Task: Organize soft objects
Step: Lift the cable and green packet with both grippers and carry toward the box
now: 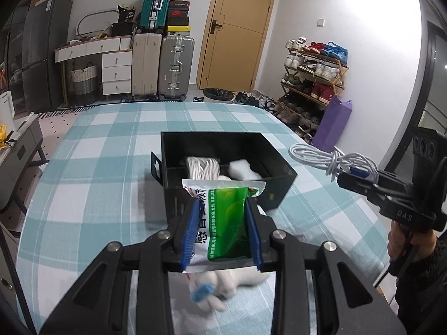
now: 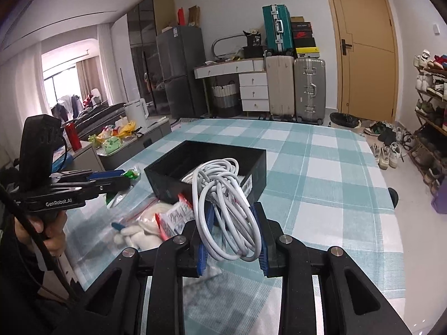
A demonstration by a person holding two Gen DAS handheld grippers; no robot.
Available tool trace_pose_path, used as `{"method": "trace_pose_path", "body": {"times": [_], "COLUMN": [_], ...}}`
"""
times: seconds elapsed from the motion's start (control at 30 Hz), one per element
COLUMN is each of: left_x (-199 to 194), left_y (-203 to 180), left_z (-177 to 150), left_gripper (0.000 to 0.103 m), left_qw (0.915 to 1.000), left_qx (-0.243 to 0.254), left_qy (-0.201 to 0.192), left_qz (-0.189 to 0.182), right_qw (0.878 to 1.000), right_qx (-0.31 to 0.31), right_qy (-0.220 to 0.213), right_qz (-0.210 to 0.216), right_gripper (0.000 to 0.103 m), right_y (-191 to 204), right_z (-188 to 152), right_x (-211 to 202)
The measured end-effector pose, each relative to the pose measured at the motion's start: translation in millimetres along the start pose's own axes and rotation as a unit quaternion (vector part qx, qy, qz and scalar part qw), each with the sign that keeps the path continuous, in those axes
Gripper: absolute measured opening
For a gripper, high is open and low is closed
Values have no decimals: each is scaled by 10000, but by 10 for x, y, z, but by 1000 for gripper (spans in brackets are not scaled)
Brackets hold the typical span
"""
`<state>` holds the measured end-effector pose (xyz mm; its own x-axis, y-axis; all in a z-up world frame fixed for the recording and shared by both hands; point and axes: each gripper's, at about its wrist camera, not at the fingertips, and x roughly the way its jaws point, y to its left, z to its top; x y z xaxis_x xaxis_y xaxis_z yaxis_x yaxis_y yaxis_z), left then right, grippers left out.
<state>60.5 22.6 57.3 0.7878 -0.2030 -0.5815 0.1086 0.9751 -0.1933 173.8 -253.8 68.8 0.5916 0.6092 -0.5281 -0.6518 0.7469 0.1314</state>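
Holding two items at once. L gripper [image 1: 222, 203] was clamped on a green-and-white sachet [image 1: 223, 217], pads pressed on both its sides, long axis running up-frame along the fingers, top edge poking past the tips. R gripper [image 2: 232, 229] was closed on a coiled white cable [image 2: 226, 206]; loops hung out over and under the jaws, so I couldn't see how firmly the pads bit.

Black bin [image 1: 223, 164] sat centre frame in the L view, on the checked tablecloth [image 1: 97, 153], directly ahead of and just beyond the sachet's top edge. It already held a white cord bundle [image 1: 202, 166] and a white foam piece [image 1: 243, 171]. In the R view the bin [image 2: 206, 167] lay ahead and slightly left of the cable.

Judgement: L was the nearer hand, sachet nearly over the near wall; a short push fwd should put it above the opening. R needed more reach.

White gloves [image 2: 139, 234] and a zip bag [image 2: 139, 209] lay lower left in R view, not yet binned.
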Motion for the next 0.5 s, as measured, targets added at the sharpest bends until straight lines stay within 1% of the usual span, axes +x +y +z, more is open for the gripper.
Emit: {"method": "trace_pose_path", "body": {"times": [0.23,0.5], "left_x": [186,378], "left_y": [127,186], "left_z": [202,414], "left_gripper": [31,31], "left_qw": [10000,9999], "left_qx": [-92,-91], "left_qy": [35,32], "left_qz": [16,31], "right_qw": [9998,9988], "right_qx": [126,196], "right_qy": [131,354], "right_qz": [-62,-266], "right_gripper": [28,28], "right_y": [65,117], "right_z": [121,268], "right_x": [164,391]}}
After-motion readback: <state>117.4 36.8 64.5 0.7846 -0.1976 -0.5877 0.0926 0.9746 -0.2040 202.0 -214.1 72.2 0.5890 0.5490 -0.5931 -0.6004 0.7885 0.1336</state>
